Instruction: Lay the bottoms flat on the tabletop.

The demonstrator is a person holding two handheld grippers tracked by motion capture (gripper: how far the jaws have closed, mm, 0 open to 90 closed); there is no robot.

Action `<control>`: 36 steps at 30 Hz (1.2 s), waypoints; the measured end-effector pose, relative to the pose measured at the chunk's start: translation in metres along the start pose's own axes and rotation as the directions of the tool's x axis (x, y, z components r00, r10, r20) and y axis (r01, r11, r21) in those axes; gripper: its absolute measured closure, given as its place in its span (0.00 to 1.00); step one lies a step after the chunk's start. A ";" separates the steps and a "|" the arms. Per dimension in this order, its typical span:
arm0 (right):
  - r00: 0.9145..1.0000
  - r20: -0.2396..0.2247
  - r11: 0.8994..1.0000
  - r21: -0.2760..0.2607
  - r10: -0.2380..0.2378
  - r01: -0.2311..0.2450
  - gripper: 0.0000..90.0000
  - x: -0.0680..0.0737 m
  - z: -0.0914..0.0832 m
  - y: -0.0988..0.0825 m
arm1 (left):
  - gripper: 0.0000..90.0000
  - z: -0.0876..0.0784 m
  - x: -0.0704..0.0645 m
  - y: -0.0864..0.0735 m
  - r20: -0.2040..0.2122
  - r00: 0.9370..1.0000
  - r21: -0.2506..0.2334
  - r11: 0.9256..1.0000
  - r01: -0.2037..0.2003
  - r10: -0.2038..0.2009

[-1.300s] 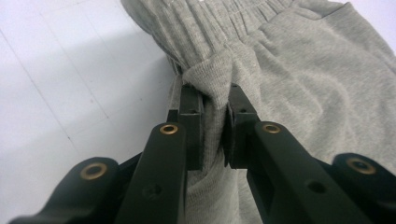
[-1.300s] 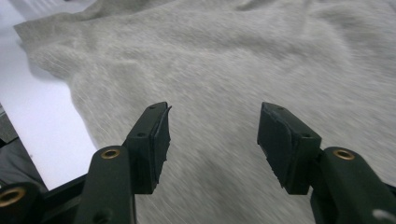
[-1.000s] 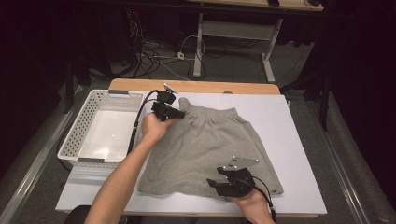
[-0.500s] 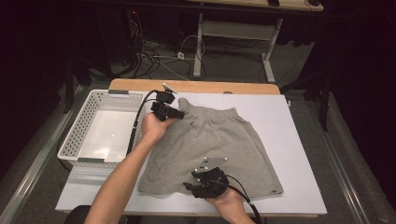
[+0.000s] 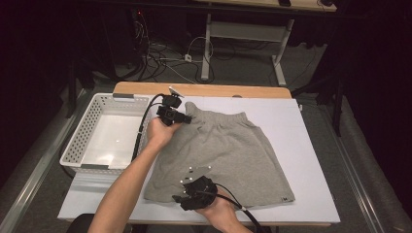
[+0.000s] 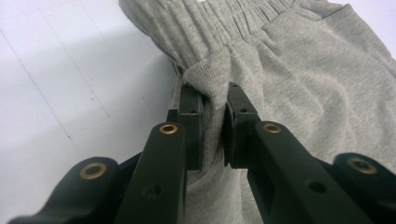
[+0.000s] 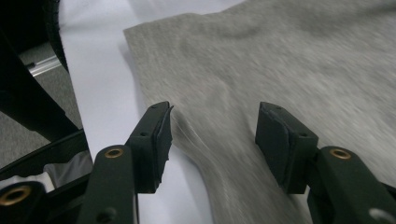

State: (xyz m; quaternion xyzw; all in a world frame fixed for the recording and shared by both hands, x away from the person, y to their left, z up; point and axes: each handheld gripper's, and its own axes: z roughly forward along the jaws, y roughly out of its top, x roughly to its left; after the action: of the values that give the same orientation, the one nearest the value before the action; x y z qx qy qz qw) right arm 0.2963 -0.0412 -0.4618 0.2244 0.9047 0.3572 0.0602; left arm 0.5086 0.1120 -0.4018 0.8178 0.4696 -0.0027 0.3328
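We are holding the grey shorts (image 5: 223, 150), spread flat mid-counter (image 5: 311, 145), by the waistband's left end in the left gripper (image 6: 212, 105), clamped tight. Our right gripper (image 5: 179, 196) has been sliding left along the near hem toward its left corner, its jaws just opening again, fabric between them ungripped; a fold looks next.

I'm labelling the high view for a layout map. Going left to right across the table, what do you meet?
Basket → left gripper on the shorts' waistband → grey shorts → bare white table.
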 end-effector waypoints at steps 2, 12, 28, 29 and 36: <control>1.000 -0.004 1.000 0.007 -0.011 0.011 0.50 0.003 0.004 0.003 | 0.87 0.000 0.000 0.000 0.002 1.000 -0.002 1.000 0.001 -0.001; 0.997 0.001 0.995 0.058 -0.076 0.076 0.40 0.018 0.028 0.012 | 0.87 0.001 0.001 0.000 0.004 1.000 -0.001 1.000 0.001 -0.001; 0.996 0.051 0.997 0.043 -0.073 0.071 0.93 0.006 0.029 0.011 | 0.87 0.002 0.000 0.000 -0.006 1.000 0.005 1.000 -0.005 0.005; 0.997 0.050 0.997 0.045 -0.063 0.060 0.94 0.005 0.028 0.011 | 0.87 0.002 0.001 0.000 -0.006 1.000 0.005 1.000 -0.005 0.005; 1.000 -0.023 1.000 0.015 0.008 -0.008 0.96 -0.005 0.022 0.008 | 0.87 -0.003 0.003 0.001 -0.010 1.000 -0.016 1.000 -0.006 0.006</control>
State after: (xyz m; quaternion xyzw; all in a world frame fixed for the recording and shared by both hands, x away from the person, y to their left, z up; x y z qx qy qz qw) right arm 0.3090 -0.0246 -0.4730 0.2244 0.9070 0.3533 0.0464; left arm 0.5102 0.1156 -0.3994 0.8164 0.4688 0.0062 0.3371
